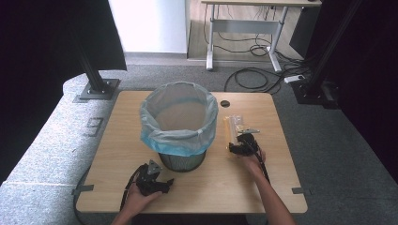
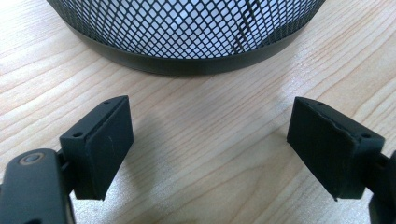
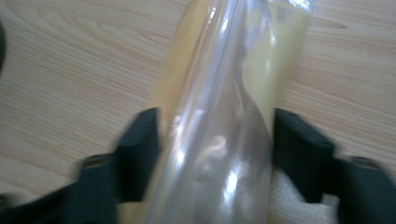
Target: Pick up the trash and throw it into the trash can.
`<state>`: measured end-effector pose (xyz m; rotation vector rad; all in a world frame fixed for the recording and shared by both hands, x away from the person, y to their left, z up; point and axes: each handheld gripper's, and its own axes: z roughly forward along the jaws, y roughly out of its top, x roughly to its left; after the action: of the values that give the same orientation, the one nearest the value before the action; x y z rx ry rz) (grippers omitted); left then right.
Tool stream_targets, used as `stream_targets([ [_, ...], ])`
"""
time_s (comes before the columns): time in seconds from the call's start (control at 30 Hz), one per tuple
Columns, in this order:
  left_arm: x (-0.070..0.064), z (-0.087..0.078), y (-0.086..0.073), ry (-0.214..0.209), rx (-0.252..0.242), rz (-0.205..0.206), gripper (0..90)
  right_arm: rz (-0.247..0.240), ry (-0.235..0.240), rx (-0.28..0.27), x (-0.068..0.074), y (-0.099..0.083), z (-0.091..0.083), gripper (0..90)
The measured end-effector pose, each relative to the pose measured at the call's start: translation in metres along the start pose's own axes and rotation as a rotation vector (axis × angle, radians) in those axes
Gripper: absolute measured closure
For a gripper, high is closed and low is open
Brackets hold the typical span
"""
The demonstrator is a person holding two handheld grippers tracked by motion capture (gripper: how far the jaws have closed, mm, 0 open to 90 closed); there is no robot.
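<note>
A mesh wastebasket [image 1: 180,140], lined with a pale blue-rimmed bag [image 1: 179,124], stands near the middle of the wooden surface [image 1: 117,140], a little toward its far edge; the bag is fitted over the rim and nothing can be made out lying inside it. Toward the right edge, a clear plastic packet [image 1: 233,123] with a yellowish content lies flat on the surface, just beside the basket but apart from it. The right gripper [image 1: 241,144] sits at the packet's near end; in the right gripper view the packet [image 3: 224,140] runs between the two black fingers [image 3: 140,144], which stand close at either side of it, the picture too blurred to say whether they already pinch it or merely bracket it. The left gripper [image 1: 157,180] rests near the front edge, just in front of the basket; in the left gripper view its fingers [image 2: 100,144] stand wide apart over bare wood, holding nothing, the basket's black base [image 2: 187,63] right ahead. By the look of it, the job of binning the packet is at its very start: the grasp is being made or has just been made; the lift, the carry over the rim and the drop are all left to do.
</note>
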<state>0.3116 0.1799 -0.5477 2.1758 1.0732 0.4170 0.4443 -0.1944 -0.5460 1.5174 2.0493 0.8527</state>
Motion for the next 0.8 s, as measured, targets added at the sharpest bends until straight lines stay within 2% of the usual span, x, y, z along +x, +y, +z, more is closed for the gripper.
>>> stream_targets([
  [0.07,0.0,0.0,0.0,0.0,0.0,0.0,14.2,-0.009,0.028,0.007,-0.002,0.001,-0.003,59.4],
  [0.1,0.0,0.0,0.0,0.0,0.0,0.0,14.2,-0.013,0.037,0.013,-0.003,0.001,-0.005,65.6],
  [0.2,0.0,0.0,0.0,0.0,0.0,0.0,14.2,0.04,0.109,0.038,-0.011,0.002,-0.012,81.9],
  [0.3,0.0,0.0,0.0,0.0,0.0,0.0,14.2,0.065,0.165,0.013,-0.02,0.003,-0.025,85.2],
  [0.47,0.0,0.0,0.0,0.0,0.0,-0.001,14.3,0.038,0.232,-0.069,-0.024,0.0,-0.05,86.9],
  [0.53,-0.001,-0.001,-0.001,0.002,0.0,-0.003,14.3,0.028,0.243,-0.092,-0.024,0.0,-0.057,86.9],
  [0.67,-0.001,-0.001,-0.001,0.002,-0.001,-0.002,14.3,0.067,0.259,-0.145,-0.028,0.004,-0.067,86.9],
  [0.8,-0.001,-0.001,-0.001,0.001,-0.001,-0.001,14.3,0.065,0.277,-0.202,-0.027,0.009,-0.076,87.0],
])
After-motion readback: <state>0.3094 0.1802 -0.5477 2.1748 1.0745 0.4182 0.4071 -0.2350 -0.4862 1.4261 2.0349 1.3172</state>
